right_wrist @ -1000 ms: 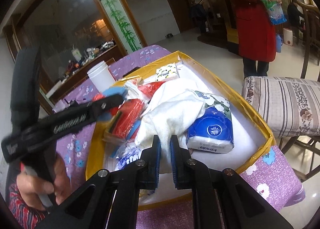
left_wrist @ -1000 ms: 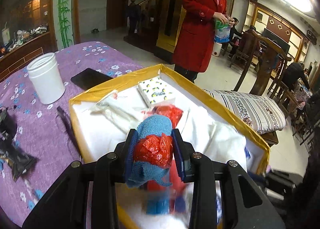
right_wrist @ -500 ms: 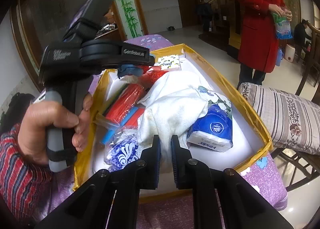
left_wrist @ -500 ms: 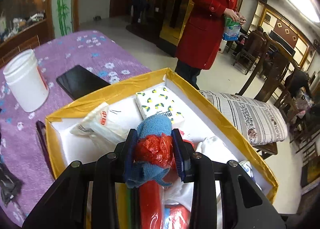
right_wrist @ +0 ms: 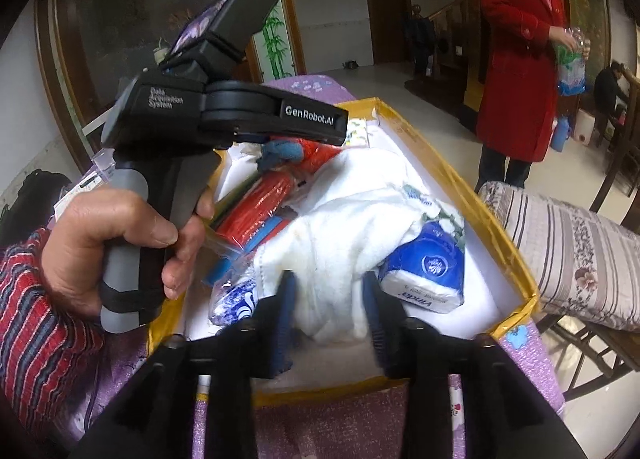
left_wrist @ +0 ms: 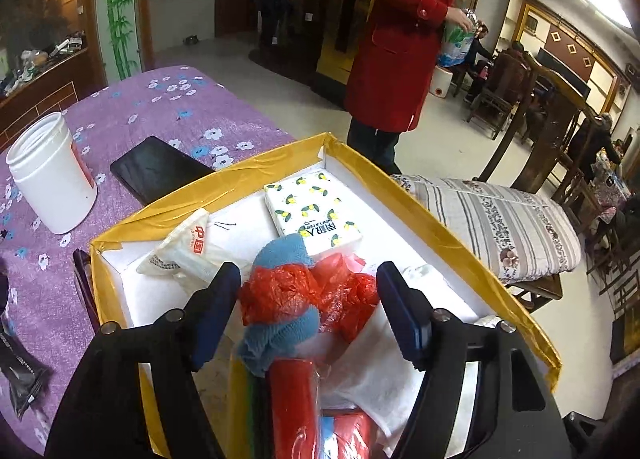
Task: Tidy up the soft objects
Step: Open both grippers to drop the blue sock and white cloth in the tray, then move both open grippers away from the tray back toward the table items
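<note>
A yellow-rimmed white box (left_wrist: 460, 235) holds the soft objects. In the left wrist view my left gripper (left_wrist: 312, 307) is open; a bundle of blue cloth (left_wrist: 288, 329) and red plastic bag (left_wrist: 280, 295) lies loose between its fingers, over a red roll (left_wrist: 292, 399). A lemon-print tissue pack (left_wrist: 312, 211) and a beige pouch (left_wrist: 188, 247) lie farther back. In the right wrist view my right gripper (right_wrist: 330, 315) is open around a white towel (right_wrist: 352, 219), beside a blue tissue pack (right_wrist: 428, 271). The left gripper (right_wrist: 224, 119) hovers over the box's far left.
The box (right_wrist: 516, 243) sits on a purple flowered tablecloth (left_wrist: 160, 111). A white jar (left_wrist: 52, 175) and a black phone (left_wrist: 156, 171) lie to its left. A striped cushion on a chair (left_wrist: 504, 219) and a person in a red coat (left_wrist: 400, 39) stand at the right.
Both grippers have opened: the left let go of the blue cloth and red bag bundle, the right let go of the white towel. The left gripper moved a little farther into the box.
</note>
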`<state>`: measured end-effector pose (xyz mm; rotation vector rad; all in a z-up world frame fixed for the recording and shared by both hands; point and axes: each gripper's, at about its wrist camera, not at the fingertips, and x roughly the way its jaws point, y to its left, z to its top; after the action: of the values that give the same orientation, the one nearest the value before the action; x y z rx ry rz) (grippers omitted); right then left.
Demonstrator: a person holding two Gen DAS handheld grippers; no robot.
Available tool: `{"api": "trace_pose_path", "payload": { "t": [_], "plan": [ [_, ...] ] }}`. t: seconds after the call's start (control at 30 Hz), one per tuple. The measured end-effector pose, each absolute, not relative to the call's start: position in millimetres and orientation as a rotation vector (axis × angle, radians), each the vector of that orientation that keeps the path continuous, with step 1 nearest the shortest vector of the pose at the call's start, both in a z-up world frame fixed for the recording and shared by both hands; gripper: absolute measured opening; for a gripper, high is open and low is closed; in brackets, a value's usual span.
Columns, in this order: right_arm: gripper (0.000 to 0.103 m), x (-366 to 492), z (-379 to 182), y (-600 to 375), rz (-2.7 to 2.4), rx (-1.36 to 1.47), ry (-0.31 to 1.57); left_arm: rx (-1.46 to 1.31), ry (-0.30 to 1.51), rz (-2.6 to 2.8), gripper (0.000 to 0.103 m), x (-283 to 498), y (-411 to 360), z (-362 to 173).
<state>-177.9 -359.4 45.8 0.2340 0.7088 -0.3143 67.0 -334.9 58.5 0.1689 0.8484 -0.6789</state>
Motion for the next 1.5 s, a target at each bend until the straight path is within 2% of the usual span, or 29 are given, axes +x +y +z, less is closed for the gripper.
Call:
{"api": "trace_pose_path", "payload": {
  "t": [0.77, 1.5],
  "plan": [
    [0.044, -186, 75, -336, -0.352, 0.219, 0.644, 0.079, 0.78, -0.729, 0.07, 37, -275, 94],
    [0.045, -136, 72, -264, -0.203, 0.14, 0.707, -0.053, 0.763, -0.655, 0.073, 39, -157, 92]
  ]
}}
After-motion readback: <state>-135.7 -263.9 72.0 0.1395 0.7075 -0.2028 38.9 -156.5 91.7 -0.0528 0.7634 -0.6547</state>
